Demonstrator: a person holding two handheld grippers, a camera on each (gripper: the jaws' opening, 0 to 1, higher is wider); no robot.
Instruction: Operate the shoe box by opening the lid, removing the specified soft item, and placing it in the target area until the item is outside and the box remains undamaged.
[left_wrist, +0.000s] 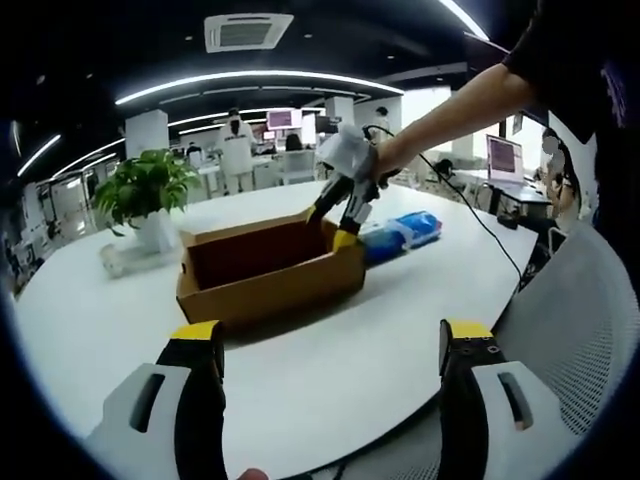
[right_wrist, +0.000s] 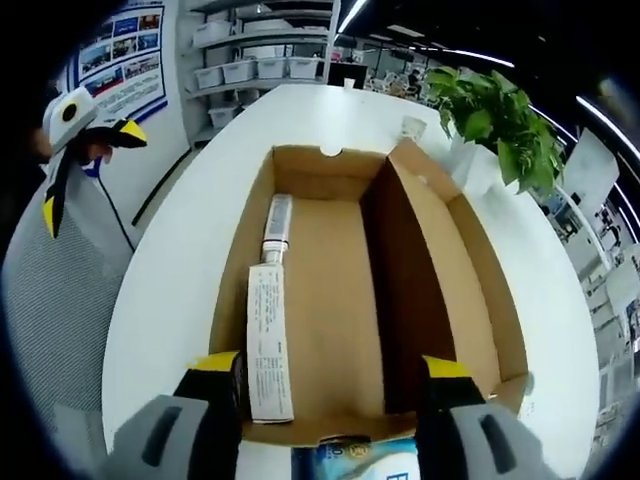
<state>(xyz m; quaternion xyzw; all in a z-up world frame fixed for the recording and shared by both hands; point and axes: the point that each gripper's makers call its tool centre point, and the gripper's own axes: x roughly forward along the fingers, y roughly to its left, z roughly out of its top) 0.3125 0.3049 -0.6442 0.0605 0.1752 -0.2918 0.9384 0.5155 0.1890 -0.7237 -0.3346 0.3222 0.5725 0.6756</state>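
- The shoe box (left_wrist: 270, 270) is sitting open on a smooth white table (left_wrist: 330, 385); it is plain brown corrugated cardboard, a long rectangle with straight walls and a darker inner side.
- In the right gripper view the shoe box (right_wrist: 340, 320) is running lengthwise away from the camera, its long axis pointing toward the far end wall, which has a small half-round notch in its top edge.
- A white paper label (right_wrist: 268, 340), a narrow printed strip, is lying along the inside of the box's left wall, its length following the box's long axis.
- The soft item (left_wrist: 402, 235) is lying on the table outside the box, just beside its end near the right gripper; it looks like a glossy blue and white plastic-wrapped pack, elongated, with its long axis running away from the box.
- The same pack (right_wrist: 355, 462) is showing at the bottom of the right gripper view, just outside the near end wall, between the jaws.
- The left gripper (left_wrist: 330, 345) is hovering above bare table, jaws wide apart and gripping nothing.
- The right gripper (left_wrist: 338, 218) is hanging over the box's end, jaws apart; its yellow-tipped fingers (right_wrist: 448, 370) are straddling the near wall.
- A leafy green plant (left_wrist: 145, 190) in a white pot is standing on the table beyond the box.
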